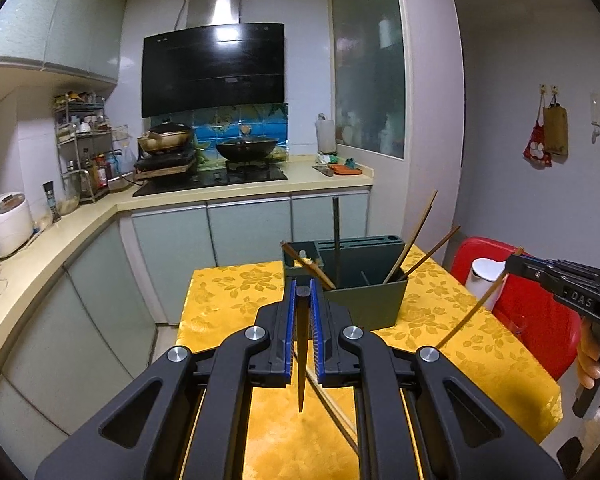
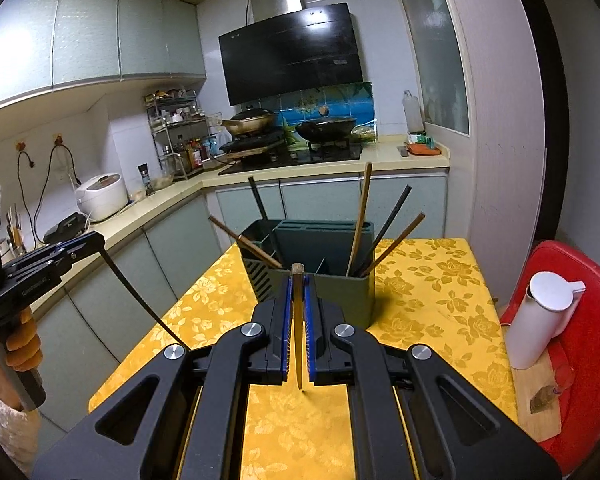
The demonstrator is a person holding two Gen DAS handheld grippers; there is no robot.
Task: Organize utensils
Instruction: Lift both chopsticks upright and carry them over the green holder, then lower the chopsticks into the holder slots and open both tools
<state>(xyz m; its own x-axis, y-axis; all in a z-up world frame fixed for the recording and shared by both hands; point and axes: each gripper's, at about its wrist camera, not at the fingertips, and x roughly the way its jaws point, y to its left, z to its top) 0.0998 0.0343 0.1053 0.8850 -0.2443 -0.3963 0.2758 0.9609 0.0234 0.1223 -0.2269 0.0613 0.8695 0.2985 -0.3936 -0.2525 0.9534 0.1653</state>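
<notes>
My left claw [image 1: 303,294] is pressed together on a dark chopstick [image 1: 301,360], which runs back between the blue pads toward the camera, its thick end poking out just past the fingertips. From the right wrist view, that same chopstick [image 2: 140,300] slants down and right from the claw [image 2: 88,242], above the near left edge of the worktop [image 2: 440,280].

Just beyond the left claw, near the far end of the yellow-clothed worktop, stands the green utensil holder [image 1: 364,300]. Several chopsticks already lean in its compartments: a brown one [image 1: 308,266] tilts left out of the left section, a dark one [image 1: 336,240] stands nearly upright in the middle, and two brown ones [image 1: 410,236] lean right out of the right section.

My right claw [image 2: 298,280] is pinching a light wooden chopstick [image 2: 298,328], gripped the same way between the pads, its blunt end showing at the tips. The holder [image 2: 324,276] sits directly ahead of this claw, just past the fingertips.

To the right, off the worktop, a white kettle [image 2: 540,320] stands on a red stool [image 2: 588,360].
</notes>
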